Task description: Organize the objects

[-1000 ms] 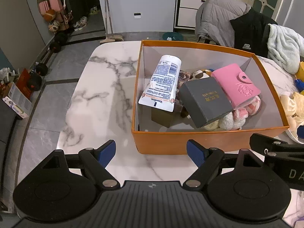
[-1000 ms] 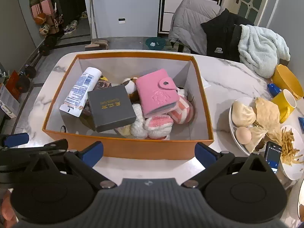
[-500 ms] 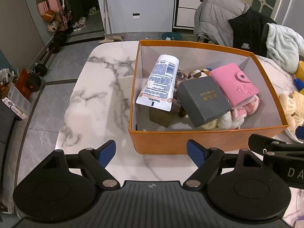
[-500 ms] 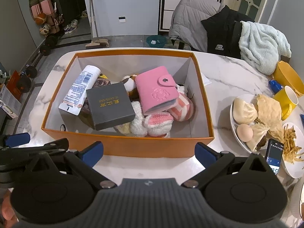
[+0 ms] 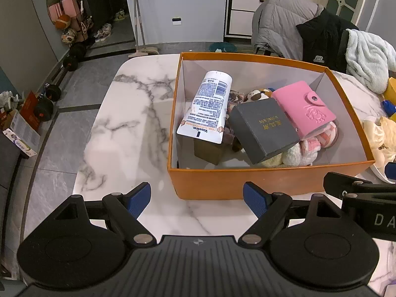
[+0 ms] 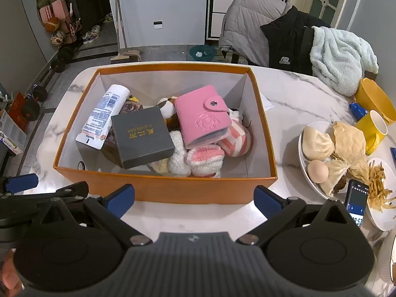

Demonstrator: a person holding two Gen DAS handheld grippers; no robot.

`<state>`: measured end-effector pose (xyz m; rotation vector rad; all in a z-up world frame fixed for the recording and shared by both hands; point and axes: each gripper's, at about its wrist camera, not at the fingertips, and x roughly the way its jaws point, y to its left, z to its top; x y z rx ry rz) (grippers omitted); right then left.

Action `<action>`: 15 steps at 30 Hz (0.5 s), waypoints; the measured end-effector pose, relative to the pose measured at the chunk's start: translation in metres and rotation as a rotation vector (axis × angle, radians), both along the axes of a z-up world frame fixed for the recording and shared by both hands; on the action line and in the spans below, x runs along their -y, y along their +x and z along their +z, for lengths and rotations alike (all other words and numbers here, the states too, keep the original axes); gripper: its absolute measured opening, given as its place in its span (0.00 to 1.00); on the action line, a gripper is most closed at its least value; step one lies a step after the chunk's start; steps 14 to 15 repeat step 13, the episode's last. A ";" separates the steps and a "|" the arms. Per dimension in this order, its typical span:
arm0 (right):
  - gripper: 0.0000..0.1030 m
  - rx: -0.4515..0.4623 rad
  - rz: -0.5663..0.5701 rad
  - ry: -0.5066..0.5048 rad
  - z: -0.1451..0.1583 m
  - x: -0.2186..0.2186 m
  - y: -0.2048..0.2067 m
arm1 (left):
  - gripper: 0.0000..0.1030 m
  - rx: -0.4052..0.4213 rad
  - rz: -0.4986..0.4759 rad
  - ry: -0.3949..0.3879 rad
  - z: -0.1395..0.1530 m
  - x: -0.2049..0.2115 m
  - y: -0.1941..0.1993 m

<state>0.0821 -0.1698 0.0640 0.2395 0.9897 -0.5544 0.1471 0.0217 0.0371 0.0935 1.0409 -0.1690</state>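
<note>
Left gripper (image 5: 196, 199): jaws spread wide, nothing between the blue pads; it hangs over the marble table (image 5: 128, 113), short of the box's near wall.
Right gripper (image 6: 194, 198): also spread wide and empty, just short of the same near wall, close beside the left one.
Orange box (image 6: 163, 190): straight ahead of both claws, its near wall almost against the right gripper's fingertips.
Contents: a white Vaseline tube (image 5: 206, 106) ahead and left, leaning on a dark block; a grey gift box (image 6: 141, 139) tilted in the middle; a pink card wallet (image 6: 203, 116) beyond it to the right, lying on knitted pieces (image 6: 205, 158) and a striped pouch.
Progress: judging by the full box and both claws empty, the gathering looks largely done; nothing loose lies on the marble ahead of the left gripper.
What is left: hard to say; the items sit jumbled, so tidying inside may remain.
Right of the right gripper: plates of food (image 6: 321, 148), a yellow mug and a phone (image 6: 356, 203), likely not part of the job.
Hidden: a plush toy and a patterned item are mostly buried under the pile; the box floor nearest the claws is screened by its wall; the dark block under the tube cannot be identified.
</note>
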 end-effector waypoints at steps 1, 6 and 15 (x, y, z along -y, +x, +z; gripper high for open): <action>0.99 0.000 0.000 -0.001 0.000 0.000 0.000 | 0.94 -0.001 0.000 0.000 0.000 0.000 0.000; 0.99 -0.001 -0.001 0.000 0.000 0.000 0.000 | 0.94 -0.001 0.000 0.000 0.000 0.000 0.000; 0.99 -0.003 0.001 -0.003 -0.001 0.000 -0.002 | 0.94 0.019 -0.010 -0.001 0.001 -0.002 -0.002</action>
